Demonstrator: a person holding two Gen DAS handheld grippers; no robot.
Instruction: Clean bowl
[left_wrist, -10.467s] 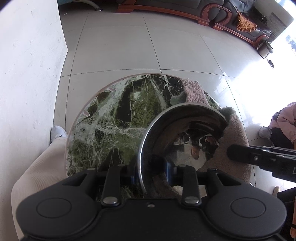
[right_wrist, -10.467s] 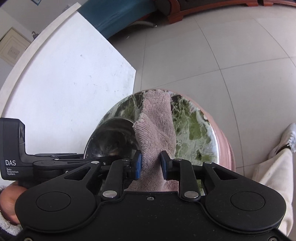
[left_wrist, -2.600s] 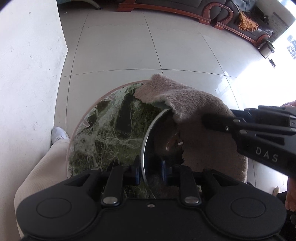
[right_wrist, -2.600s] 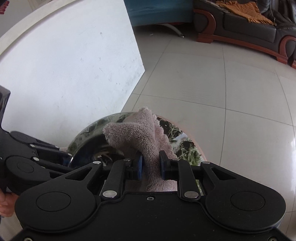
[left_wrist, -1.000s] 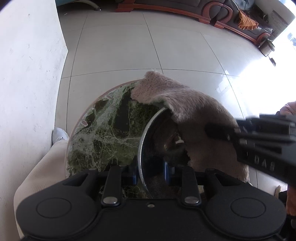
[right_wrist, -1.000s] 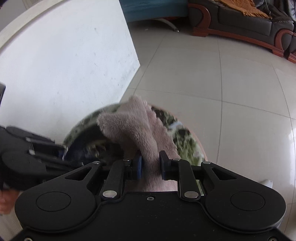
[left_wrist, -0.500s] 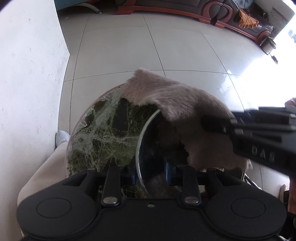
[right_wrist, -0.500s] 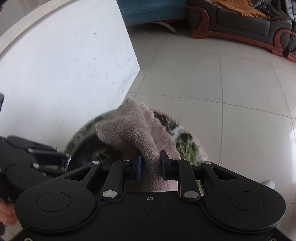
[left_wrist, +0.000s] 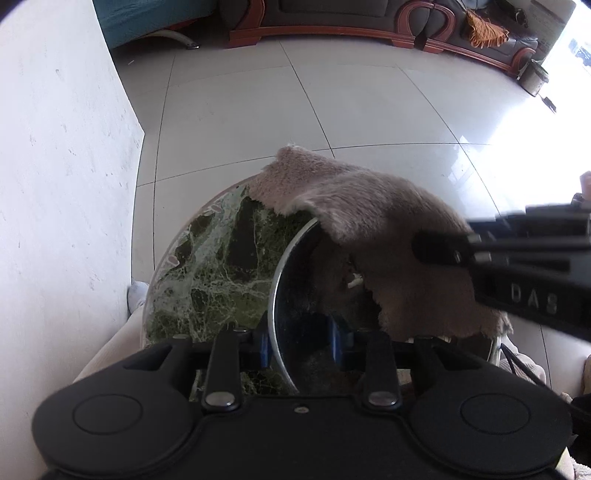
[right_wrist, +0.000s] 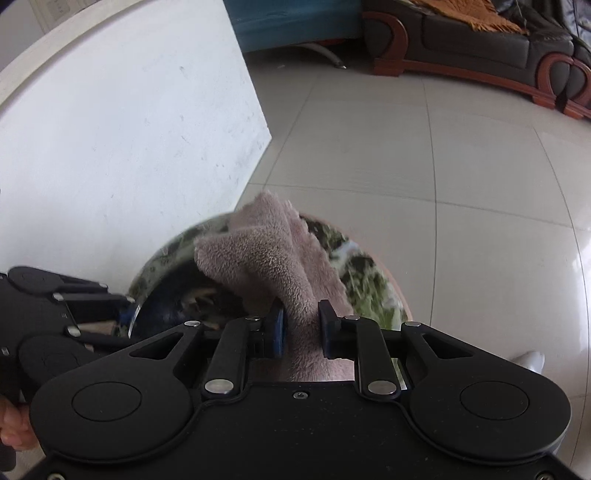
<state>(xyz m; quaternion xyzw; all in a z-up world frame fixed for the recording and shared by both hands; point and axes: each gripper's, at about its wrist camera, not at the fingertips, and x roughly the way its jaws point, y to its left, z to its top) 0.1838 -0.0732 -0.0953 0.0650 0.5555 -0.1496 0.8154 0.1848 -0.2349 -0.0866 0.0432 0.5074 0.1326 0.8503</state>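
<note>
- Floor (left_wrist: 332, 110): pale tiles all around; white wall (left_wrist: 55, 184) on the left in left view.
- Sofa (right_wrist: 480, 33): dark w/ wood trim, far back of the room.
- Table (left_wrist: 221, 266): round, green marble top, beside the wall. Bowl stands on it.
- Cloth (left_wrist: 388, 236): pinkish-brown, fluffy; it is draped over the far rim of the bowl and hangs partly inside it, one corner lies over the table edge.
- Bowl (left_wrist: 295, 295): shiny metal, tilted up on its side, opening turned toward the R side in left view.
- L gripper (left_wrist: 299, 341): jaws pinch the near rim of the bowl, one blue pad outside the wall, one inside.
- R gripper (right_wrist: 301, 328): jaws nearly together, they pinch a fold of the cloth; the cloth rises up from between the pads, over the bowl.
</note>
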